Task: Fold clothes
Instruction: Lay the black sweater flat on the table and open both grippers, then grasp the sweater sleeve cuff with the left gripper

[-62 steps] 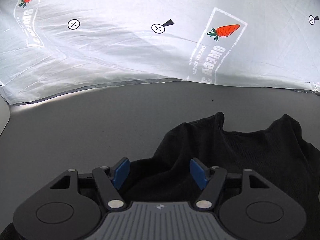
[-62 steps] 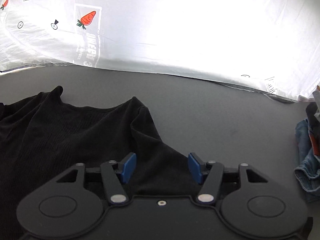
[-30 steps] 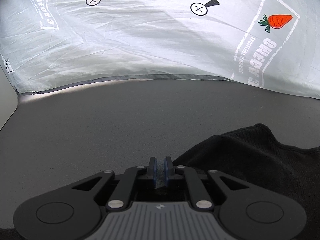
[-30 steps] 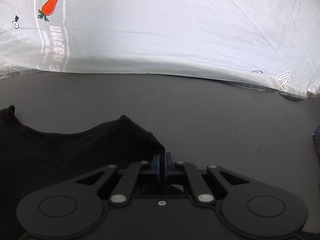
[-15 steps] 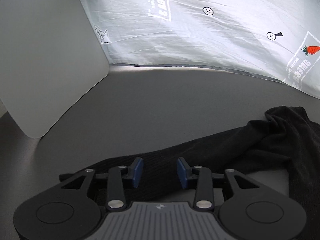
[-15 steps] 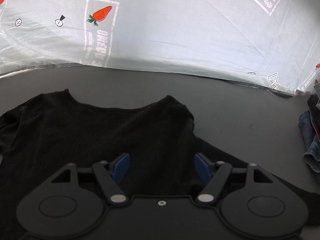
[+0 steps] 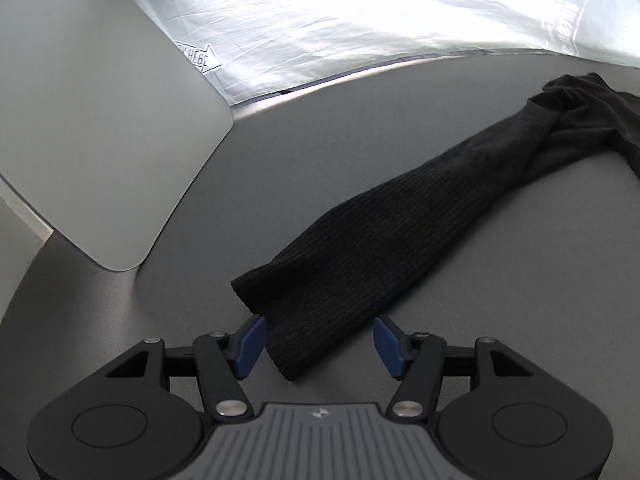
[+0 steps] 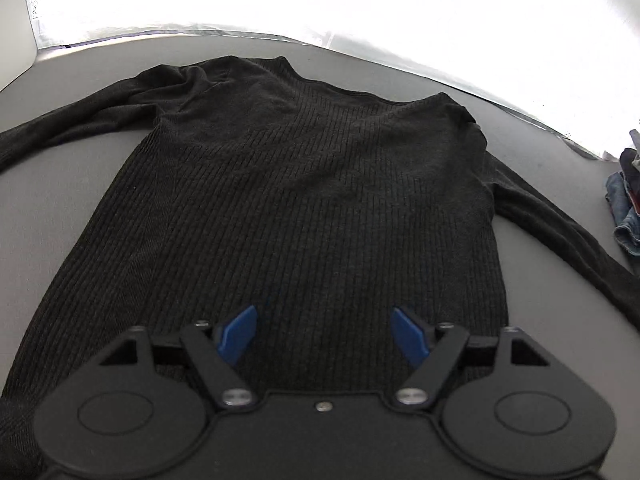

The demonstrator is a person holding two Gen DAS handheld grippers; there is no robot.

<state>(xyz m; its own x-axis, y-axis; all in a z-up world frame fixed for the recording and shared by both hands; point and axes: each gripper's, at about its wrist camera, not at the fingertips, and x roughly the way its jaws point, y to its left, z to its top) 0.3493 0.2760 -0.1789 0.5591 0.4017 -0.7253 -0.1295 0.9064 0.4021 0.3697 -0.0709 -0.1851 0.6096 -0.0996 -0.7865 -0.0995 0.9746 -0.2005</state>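
A black ribbed long-sleeved sweater (image 8: 304, 200) lies flat on the grey table (image 8: 60, 200), neck toward the far side, both sleeves spread outward. In the left wrist view its left sleeve (image 7: 400, 232) runs diagonally, with the cuff end lying between my open blue fingers. My left gripper (image 7: 320, 344) is open around the cuff, not closed on it. My right gripper (image 8: 324, 334) is open and empty, over the lower body of the sweater near the hem.
A white printed sheet with carrot logos (image 7: 360, 20) lines the far table edge. A grey upright panel (image 7: 100, 120) stands at the left. A pile of denim clothes (image 8: 626, 208) lies at the right edge of the table.
Both grippers pulled back toward the near side and opened wider. The left one now sits at the sleeve cuff; the right one shows the whole sweater spread flat.
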